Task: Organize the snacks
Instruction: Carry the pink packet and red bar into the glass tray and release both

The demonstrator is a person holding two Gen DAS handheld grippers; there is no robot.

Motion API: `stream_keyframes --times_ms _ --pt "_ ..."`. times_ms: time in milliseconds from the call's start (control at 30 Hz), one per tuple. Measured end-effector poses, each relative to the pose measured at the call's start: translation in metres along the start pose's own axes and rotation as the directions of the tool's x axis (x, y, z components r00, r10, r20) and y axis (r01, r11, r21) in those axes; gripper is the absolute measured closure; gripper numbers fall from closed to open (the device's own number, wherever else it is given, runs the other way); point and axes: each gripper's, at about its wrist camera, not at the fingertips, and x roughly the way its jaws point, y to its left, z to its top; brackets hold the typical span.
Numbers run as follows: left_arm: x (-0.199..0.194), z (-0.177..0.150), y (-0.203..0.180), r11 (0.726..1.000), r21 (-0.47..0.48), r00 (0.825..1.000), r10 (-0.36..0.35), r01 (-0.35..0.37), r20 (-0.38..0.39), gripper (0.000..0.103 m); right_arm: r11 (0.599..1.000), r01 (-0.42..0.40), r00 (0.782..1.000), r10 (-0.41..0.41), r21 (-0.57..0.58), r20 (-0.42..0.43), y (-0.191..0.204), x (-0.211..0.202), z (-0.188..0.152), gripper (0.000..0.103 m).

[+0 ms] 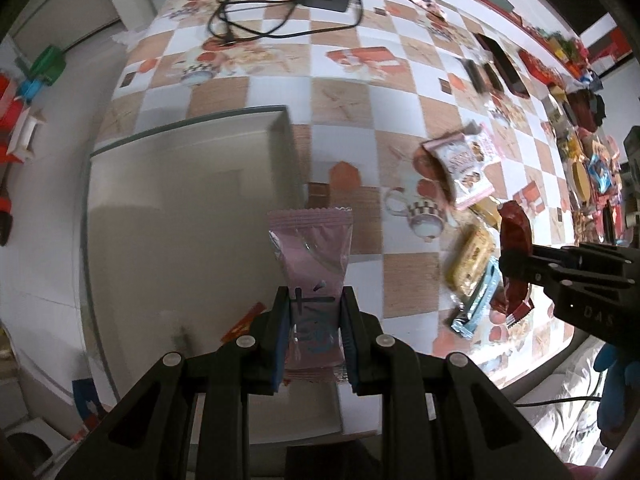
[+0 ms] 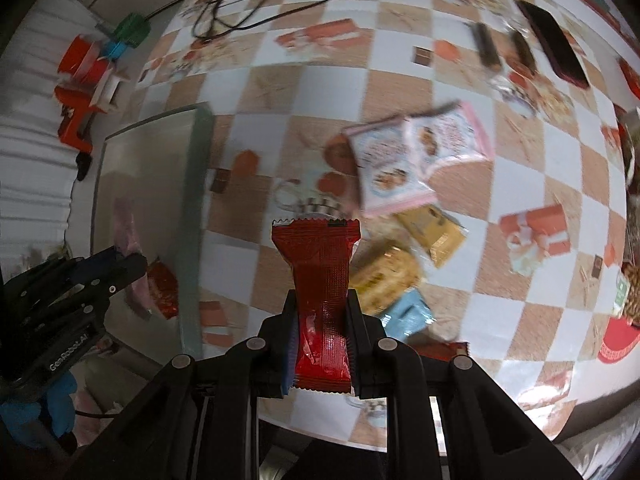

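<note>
The left gripper (image 1: 314, 340) was clamped on a pink snack packet (image 1: 312, 256), which hung over the near corner of a pale open box (image 1: 180, 184) on the checked tablecloth (image 1: 352, 92). The right gripper (image 2: 322, 344) pinched a red snack packet (image 2: 320, 264) above the cloth, just beside a loose heap of packets (image 2: 404, 160) (pink, yellow, blue). An orange packet (image 2: 162, 288) lay inside the box.
</note>
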Motion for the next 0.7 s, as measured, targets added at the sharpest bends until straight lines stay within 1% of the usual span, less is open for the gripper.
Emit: stream_keyframes --times_ms 367,700 --pt "-0.003 -0.008 0.043 0.998 -0.069 1.000 0.007 -0.007 0.004 0.077 0.994 -0.005 1.000 0.003 -0.110 -0.012 0.063 0.010 0.018 0.081" --pt "0.002 -0.019 0.073 0.993 -0.120 1.000 0.012 -0.014 -0.014 0.077 0.980 -0.019 0.999 0.012 -0.199 -0.036 0.117 0.024 0.030 0.081"
